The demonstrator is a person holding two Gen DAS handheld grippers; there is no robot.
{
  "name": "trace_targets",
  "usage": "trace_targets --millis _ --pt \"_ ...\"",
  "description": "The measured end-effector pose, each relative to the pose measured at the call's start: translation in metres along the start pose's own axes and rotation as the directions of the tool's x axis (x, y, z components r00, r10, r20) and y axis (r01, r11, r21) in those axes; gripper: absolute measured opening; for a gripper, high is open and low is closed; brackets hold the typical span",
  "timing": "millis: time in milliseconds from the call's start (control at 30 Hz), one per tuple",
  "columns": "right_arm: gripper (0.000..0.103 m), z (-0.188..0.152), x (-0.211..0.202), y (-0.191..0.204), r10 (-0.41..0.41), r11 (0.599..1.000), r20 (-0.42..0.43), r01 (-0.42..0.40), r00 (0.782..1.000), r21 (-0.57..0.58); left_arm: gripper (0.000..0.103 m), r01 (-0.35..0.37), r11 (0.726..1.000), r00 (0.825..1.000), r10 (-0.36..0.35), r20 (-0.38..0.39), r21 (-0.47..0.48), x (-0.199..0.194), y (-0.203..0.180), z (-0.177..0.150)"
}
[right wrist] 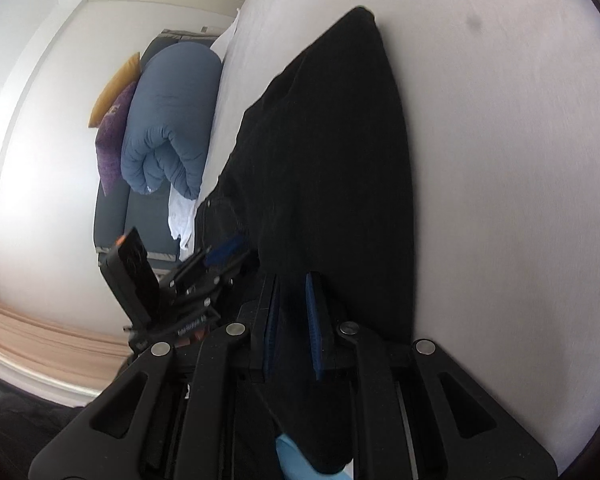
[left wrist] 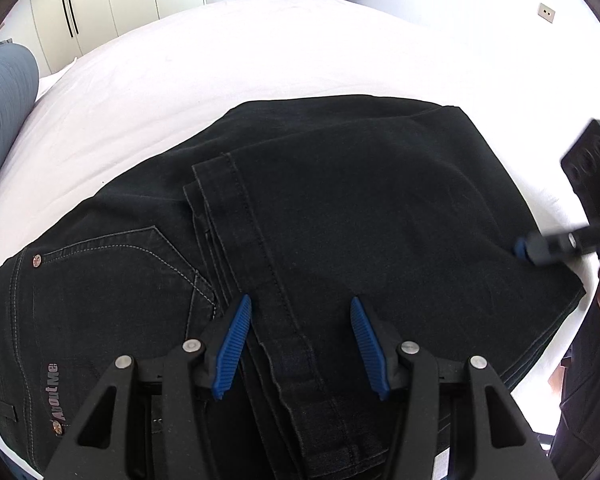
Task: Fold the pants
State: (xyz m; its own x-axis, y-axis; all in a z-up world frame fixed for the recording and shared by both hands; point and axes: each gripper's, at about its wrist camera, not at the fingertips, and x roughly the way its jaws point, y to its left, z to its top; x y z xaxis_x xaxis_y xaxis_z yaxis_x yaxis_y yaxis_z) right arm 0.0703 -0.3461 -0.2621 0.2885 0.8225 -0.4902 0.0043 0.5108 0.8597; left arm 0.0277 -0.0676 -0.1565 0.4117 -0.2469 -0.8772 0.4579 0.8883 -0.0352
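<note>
Black jeans [left wrist: 340, 208] lie folded on a white bed [left wrist: 220, 72], the leg hems [left wrist: 236, 200] laid over the seat with its back pocket [left wrist: 132, 264]. My left gripper [left wrist: 300, 312] is open just above the hem band, blue pads [left wrist: 236, 340] either side of it. My right gripper [right wrist: 292, 304] is rolled on its side and nearly shut on the folded edge of the jeans [right wrist: 332, 160]. It shows at the right in the left wrist view [left wrist: 520, 247]. The left gripper shows in the right wrist view [right wrist: 224, 252].
A rolled blue duvet [right wrist: 168, 120] and purple and yellow cushions [right wrist: 114, 128] lie past the bed's far end. White wardrobes [left wrist: 100, 0] stand behind the bed. A wall with sockets [left wrist: 546, 12] is at the right.
</note>
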Motion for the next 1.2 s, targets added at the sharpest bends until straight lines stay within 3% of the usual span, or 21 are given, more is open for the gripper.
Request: trace_targets --millis 200,333,400,533,700,833,900,933,967,1033,1100,1200 --pt "0.011 -0.059 -0.012 0.011 -0.023 1.000 -0.004 0.023 1.000 0.000 0.055 0.002 1.000 1.000 -0.002 0.013 -0.007 -0.002 0.002 -0.006" --pt "0.012 -0.089 -0.020 0.021 -0.133 0.990 -0.033 0.131 0.991 -0.044 0.055 0.005 1.000 1.000 -0.005 0.022 -0.011 -0.004 0.004 -0.009" --pt "0.016 -0.090 -0.029 0.037 -0.101 0.993 0.004 0.101 0.995 -0.056 0.055 0.007 1.000 1.000 -0.006 0.027 -0.012 -0.006 0.005 -0.012" --pt "0.016 -0.057 -0.040 0.077 -0.040 0.993 0.095 0.049 0.995 -0.103 0.055 0.009 1.000 0.999 -0.008 0.033 -0.016 -0.008 0.006 -0.017" --pt "0.016 0.001 -0.006 0.109 -0.004 0.989 0.067 0.014 0.998 -0.146 0.054 0.010 1.000 0.999 -0.009 0.039 -0.030 -0.008 0.011 -0.019" --pt "0.016 0.036 0.040 0.097 -0.034 0.996 0.013 0.035 0.999 -0.077 0.055 0.016 0.999 0.999 -0.014 0.046 -0.037 -0.009 0.015 -0.023" --pt "0.015 0.043 0.059 0.073 -0.117 0.993 -0.022 0.117 0.993 0.011 0.054 0.025 0.999 0.998 -0.023 0.054 -0.046 -0.010 0.019 -0.025" --pt "0.012 0.043 0.073 0.056 -0.183 0.981 -0.051 0.186 0.982 0.058 0.054 0.036 0.997 0.998 -0.032 0.056 -0.064 -0.011 0.023 -0.025" --pt "0.003 0.044 0.075 0.048 -0.165 0.983 -0.029 0.167 0.986 0.079 0.055 0.051 0.995 0.997 -0.046 0.064 -0.087 -0.014 0.027 -0.026" --pt "0.000 0.043 0.071 0.040 -0.137 0.984 0.015 0.135 0.990 0.114 0.056 0.120 0.971 0.991 -0.104 0.084 -0.208 -0.027 0.048 -0.031" --pt "0.000 0.042 0.069 0.043 -0.158 0.983 0.026 0.154 0.987 0.100 0.058 0.188 0.924 0.979 -0.148 0.143 -0.332 -0.041 0.074 -0.042" --pt "0.000 0.046 0.070 0.045 -0.180 0.980 0.028 0.177 0.983 0.092 0.060 0.222 0.822 0.969 -0.125 0.215 -0.525 -0.062 0.127 -0.074"
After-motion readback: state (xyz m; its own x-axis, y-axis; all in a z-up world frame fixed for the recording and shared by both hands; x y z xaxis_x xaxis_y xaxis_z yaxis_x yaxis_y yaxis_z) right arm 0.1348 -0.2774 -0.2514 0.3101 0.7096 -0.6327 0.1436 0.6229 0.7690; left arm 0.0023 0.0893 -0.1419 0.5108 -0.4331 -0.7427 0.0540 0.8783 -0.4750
